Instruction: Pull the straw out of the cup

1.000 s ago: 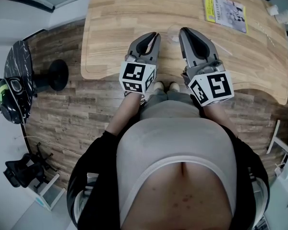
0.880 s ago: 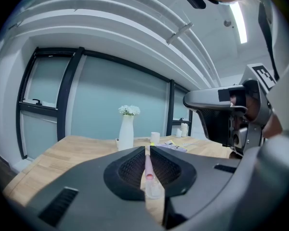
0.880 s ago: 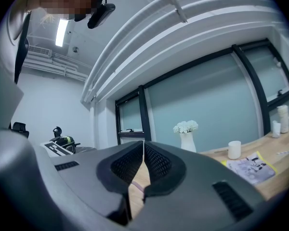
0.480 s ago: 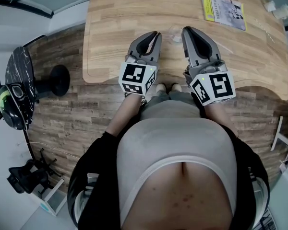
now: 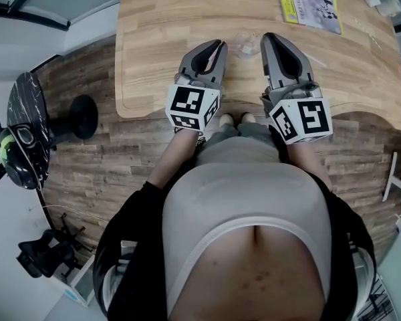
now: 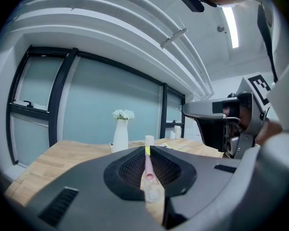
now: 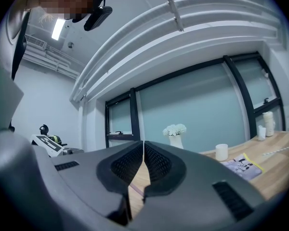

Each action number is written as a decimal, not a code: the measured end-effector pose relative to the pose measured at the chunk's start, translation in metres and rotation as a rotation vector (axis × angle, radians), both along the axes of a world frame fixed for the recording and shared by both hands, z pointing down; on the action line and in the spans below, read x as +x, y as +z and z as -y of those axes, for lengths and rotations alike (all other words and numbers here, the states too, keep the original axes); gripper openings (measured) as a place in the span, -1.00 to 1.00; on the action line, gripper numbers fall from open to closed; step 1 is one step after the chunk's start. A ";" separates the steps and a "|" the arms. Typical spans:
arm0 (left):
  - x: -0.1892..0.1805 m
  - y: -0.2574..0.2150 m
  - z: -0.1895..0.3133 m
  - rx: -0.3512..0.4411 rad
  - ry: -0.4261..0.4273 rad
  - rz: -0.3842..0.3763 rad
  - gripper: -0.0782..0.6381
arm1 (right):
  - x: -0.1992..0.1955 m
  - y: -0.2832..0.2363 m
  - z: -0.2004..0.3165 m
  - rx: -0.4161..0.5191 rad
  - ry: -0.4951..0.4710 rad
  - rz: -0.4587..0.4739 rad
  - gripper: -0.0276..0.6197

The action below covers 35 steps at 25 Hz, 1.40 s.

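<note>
left gripper (image 6: 147, 149): jaws narrowed onto pink straw (image 6: 148, 165), apparently pinching it near its yellow top | clear plastic cup (image 6: 153, 194): just below the straw, on wooden table (image 5: 154, 52), between both grippers | right gripper (image 7: 142, 146): jaws pressed together, empty

Table: you have a pale wooden table (image 5: 154, 45) under your left gripper (image 5: 217, 47), running ahead of it.
Floor: brown wood-plank floor (image 5: 87, 166) behind it.
Windows: dark-framed windows (image 6: 106, 109) far ahead.
Light: long ceiling lamp (image 6: 229, 25) above.

Bare tabletop (image 5: 154, 39) left (cup (image 5: 244, 43) midway)
</note>
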<state>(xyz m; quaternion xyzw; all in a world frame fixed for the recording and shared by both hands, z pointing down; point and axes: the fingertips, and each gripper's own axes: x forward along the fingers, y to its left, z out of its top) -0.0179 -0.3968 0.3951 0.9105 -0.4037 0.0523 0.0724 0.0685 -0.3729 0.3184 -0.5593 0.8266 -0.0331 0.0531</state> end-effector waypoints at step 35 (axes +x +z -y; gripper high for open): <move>0.031 -0.012 -0.035 0.025 0.003 -0.020 -0.68 | 0.034 -0.006 -0.040 0.019 0.004 0.034 -0.82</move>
